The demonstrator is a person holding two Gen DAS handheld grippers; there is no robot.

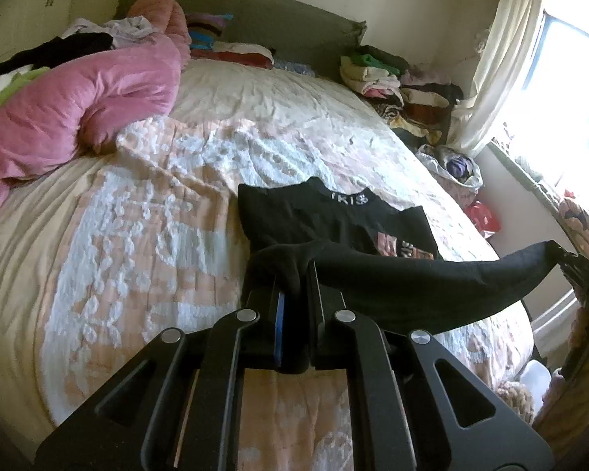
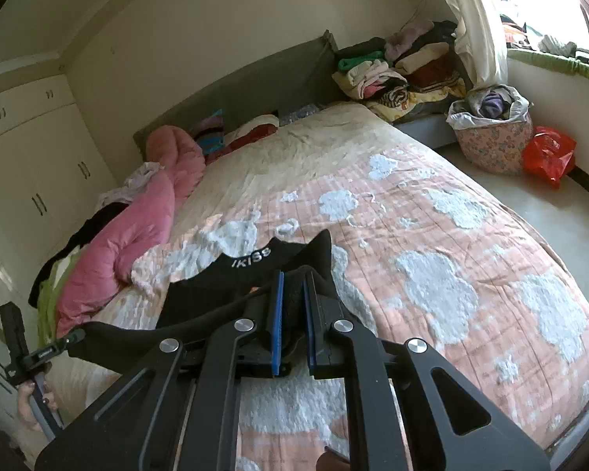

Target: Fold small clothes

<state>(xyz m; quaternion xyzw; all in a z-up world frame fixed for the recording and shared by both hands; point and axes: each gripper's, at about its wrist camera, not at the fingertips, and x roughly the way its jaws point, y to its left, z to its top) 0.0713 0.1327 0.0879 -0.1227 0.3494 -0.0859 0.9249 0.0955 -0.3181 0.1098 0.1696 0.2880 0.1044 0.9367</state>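
Left wrist: black garment (image 1: 333,227) clamped in claw (image 1: 294,274).

White letters on the black garment's (image 2: 251,274) neckband (image 2: 251,263) read "IKISS", as far as the blur allows. The print (image 1: 396,245) on its front is too small to read.

One black shirt (image 1: 333,219) lies on the one bed (image 2: 432,235). Two grippers hold it: the left gripper (image 1: 296,274) and the right gripper (image 2: 292,278). Beside the bed are one basket (image 2: 491,137) and one red bag (image 2: 547,153); on it lies one pink quilt (image 1: 78,110).
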